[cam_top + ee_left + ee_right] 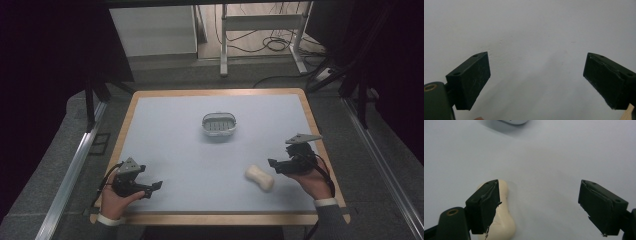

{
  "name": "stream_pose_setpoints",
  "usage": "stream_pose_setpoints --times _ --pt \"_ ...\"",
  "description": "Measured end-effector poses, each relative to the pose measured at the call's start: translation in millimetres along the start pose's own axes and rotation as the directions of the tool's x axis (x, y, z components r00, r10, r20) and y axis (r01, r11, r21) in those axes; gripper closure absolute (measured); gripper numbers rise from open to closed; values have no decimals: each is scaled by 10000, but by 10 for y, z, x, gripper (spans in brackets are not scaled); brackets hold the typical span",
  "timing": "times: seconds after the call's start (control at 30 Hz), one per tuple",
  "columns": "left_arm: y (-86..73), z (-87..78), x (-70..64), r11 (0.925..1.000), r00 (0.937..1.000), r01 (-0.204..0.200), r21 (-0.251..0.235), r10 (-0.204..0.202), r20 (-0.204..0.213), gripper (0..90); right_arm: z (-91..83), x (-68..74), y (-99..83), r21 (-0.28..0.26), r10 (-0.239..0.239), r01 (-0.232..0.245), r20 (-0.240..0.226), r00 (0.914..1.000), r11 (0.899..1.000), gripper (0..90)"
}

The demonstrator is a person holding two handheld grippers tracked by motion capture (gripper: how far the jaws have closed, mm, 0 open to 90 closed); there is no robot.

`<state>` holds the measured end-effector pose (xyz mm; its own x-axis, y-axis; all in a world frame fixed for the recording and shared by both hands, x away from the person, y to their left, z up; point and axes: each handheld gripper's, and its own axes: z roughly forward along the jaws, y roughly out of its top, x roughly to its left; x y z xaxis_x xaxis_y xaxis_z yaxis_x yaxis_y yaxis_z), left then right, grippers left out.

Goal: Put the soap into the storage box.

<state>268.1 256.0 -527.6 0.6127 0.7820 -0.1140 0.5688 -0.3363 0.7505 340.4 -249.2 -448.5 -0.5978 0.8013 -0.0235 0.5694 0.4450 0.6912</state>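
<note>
Just left of the right claw [274,163], toward desk centre, lies the soap bar [259,178]: cream, waisted like a peanut, flat on the pale blue desk [165,130] near the front-right. Its long axis runs diagonal in the high view, one end up-left, the other down-right toward the person's right hand [315,181]. Right claw is much nearer than the left claw [152,188], which sits well apart at the front-left corner w/ nothing between its jaws, spread wide over bare desk [529,37].

Right claw is spread wide too, holding nothing. In the right gripper view the soap bar [501,220] sits partly behind that view's left jaw, so it's off to one side of the gap, not centred btw the jaws; the gap itself [537,202] is over bare desk. Can't tell if the jaw touches the soap or just hovers in front of it.

Judgement: the work looks like picking up the soap w/ the right claw, prob. for the soap dish [218,125], a white slotted tray further back near desk centre, well apart from the bar; its edge [515,121] peeks in at the top of the right gripper view. Next move turns on shifting the claw sideways toward the bar so the narrow waist falls btw the jaws, and closing across the short width, not along the long axis
</note>
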Motion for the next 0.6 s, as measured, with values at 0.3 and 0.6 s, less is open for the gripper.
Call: stream_pose_setpoints --times 0.3,0.6 --pt "-1 3 -2 10000 10000 -12 24 12 -2 77 54 105 97 419 -457 476 -457 9979 9980 194" --pt "-2 14 -7 10000 10000 -46 70 46 7 77 105 176 126 827 -799 853 -663 9946 9929 204"
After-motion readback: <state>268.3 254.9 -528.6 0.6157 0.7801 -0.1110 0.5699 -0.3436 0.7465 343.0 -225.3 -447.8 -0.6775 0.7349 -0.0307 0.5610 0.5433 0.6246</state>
